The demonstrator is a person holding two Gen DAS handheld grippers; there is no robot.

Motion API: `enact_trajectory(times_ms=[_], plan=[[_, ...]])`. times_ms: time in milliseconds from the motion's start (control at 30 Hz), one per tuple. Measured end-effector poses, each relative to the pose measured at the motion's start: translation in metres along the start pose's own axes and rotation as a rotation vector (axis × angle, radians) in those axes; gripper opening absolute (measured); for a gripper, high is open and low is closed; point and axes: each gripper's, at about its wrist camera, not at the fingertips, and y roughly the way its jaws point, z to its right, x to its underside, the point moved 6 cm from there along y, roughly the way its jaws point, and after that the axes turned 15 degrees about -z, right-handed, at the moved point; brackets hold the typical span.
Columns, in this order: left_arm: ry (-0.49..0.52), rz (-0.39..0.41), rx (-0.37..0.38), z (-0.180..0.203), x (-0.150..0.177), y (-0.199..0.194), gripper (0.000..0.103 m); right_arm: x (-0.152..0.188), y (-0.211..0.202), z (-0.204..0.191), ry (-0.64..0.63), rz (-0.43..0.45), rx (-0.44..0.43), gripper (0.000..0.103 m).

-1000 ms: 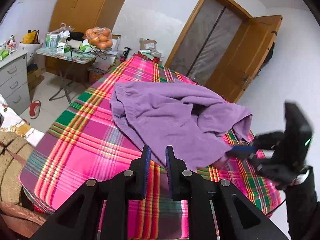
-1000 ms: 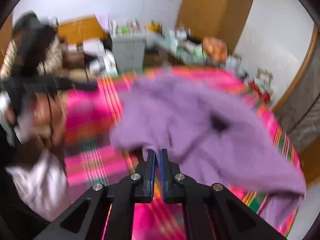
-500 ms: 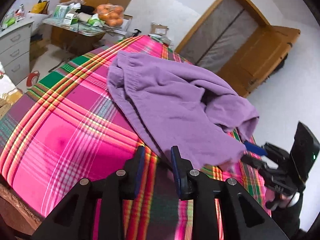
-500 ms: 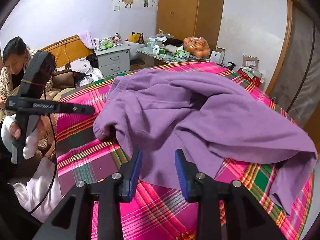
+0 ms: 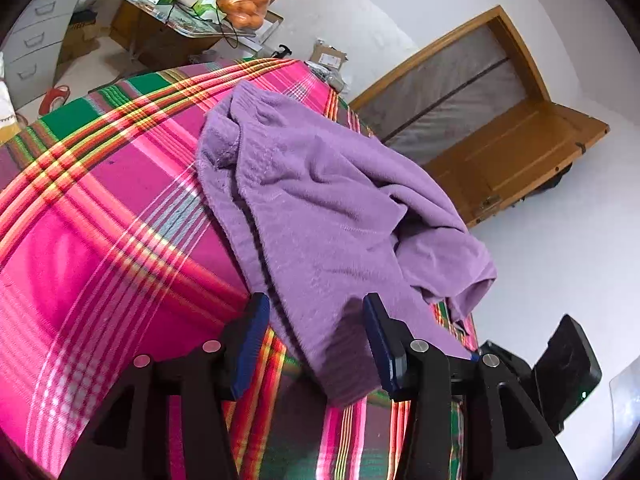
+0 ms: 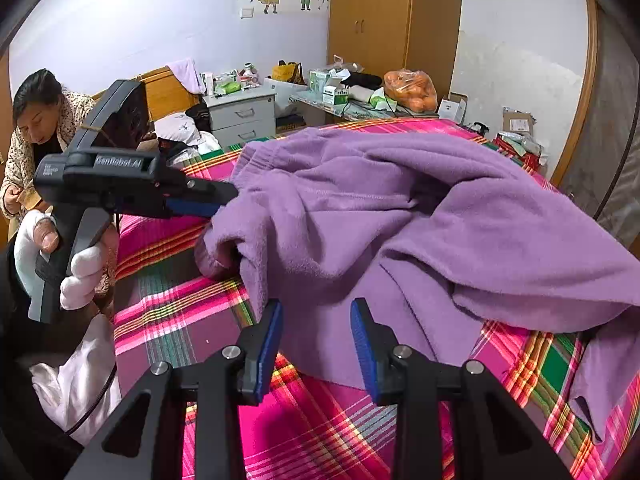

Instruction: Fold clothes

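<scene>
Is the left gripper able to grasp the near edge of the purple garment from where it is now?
Probably yes. The left gripper is open, and the garment edge already hangs between its fingers; nothing blocks it.

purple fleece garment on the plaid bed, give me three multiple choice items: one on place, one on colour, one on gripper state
1. Where does the purple fleece garment lie?
A. on the pink plaid bedcover
B. on the floor
C. on the grey drawer unit

2. What colour are the gripper pads?
A. red
B. blue
C. white

3. How do the jaws of the left gripper stand?
A. shut on cloth
B. hidden
C. open around a garment edge

A: it is spread over the plaid. B: blue strips line the fingers. C: the fingers stand apart with fleece between.
</scene>
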Motion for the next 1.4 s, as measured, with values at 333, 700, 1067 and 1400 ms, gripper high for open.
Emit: enact_trajectory(times_ms=[333,700,1067,1400], plan=[[-0.018,0.032,-0.102,-0.006,-0.006,-0.001,0.005,-0.001,-0.014,0.007,0.042,0.016,0.042,0.036],[-0.026,0.241,-0.196,-0.045,-0.046,-0.114,0.000,-0.057,-0.048,0.030,0.108,0.131,0.062,0.036],[0.098,0.087,-0.114,-0.027,-0.016,-0.070,0.005,-0.189,0.018,0.042,-0.088,0.007,0.028,0.055],[0.076,0.081,-0.090,-0.050,-0.021,-0.058,0.005,-0.265,0.134,0.030,-0.254,-0.239,-0.026,0.059]])
